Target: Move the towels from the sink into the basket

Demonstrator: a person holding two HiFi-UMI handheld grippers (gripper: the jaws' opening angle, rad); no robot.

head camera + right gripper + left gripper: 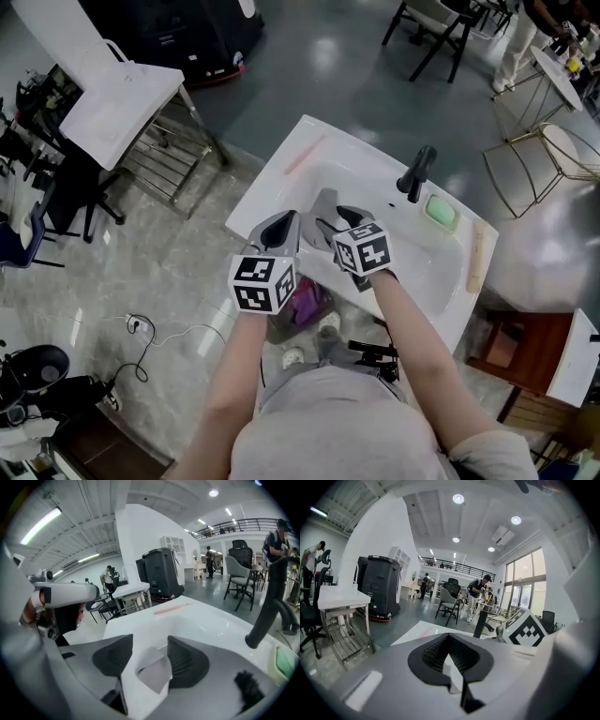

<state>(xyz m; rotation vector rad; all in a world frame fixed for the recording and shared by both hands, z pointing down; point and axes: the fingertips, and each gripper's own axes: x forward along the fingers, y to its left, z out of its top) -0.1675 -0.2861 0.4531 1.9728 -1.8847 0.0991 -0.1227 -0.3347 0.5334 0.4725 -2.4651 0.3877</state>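
Where the white sink (281,173) fills the middle of the head view, a grey basket (278,330) sits below its near edge with a purple towel (307,302) inside. Both tongs reach over the basin side by side. The left tongs (447,637) are drawn narrow, tips together, and grip nothing that shows. The right tongs (149,641) stand wide, and a folded grey towel (153,676) lies in the basin between their pads, not pressed by them. A black faucet (416,173) rises at the far rim, with a green block (441,211) just beside it.
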